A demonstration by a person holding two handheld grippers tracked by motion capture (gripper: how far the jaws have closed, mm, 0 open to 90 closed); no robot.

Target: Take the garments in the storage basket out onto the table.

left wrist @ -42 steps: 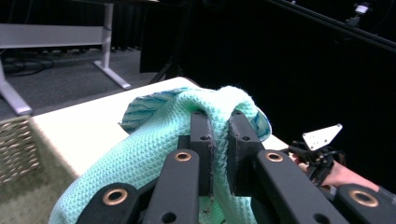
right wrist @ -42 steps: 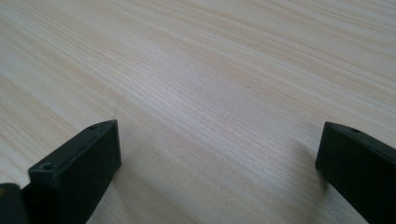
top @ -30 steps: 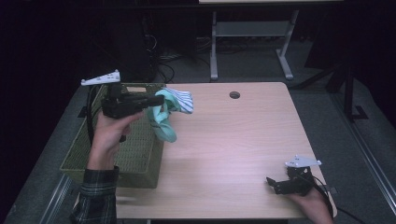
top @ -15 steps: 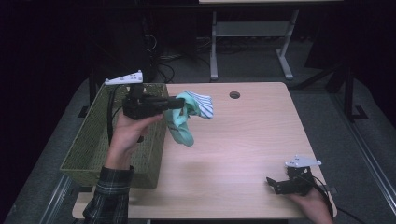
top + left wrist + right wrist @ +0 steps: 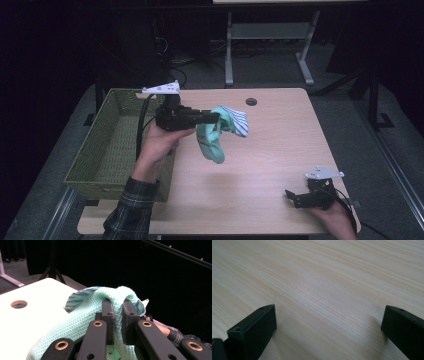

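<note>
- left gripper (image 5: pixel 216 118) raised, pointing level toward the right of the high view, jaws clamped
- right gripper (image 5: pixel 292 196) low by near edge, jaws spread wide

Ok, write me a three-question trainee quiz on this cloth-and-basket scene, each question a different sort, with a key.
1. True or false: the left gripper has its jaws pinched on the mint-green cloth.
2. Multiple choice: where does the cloth hang? A) inside the green basket B) in the air above the wooden table, beside the basket C) flat on the floor
3. Fill in: the right gripper, at the table's near right corner, has its jaws ____ with nothing between them.

Key
1. True; a fold of cloth sits between the two black jaws.
2. B
3. open; bare wood shows between them in the right gripper view.
</note>
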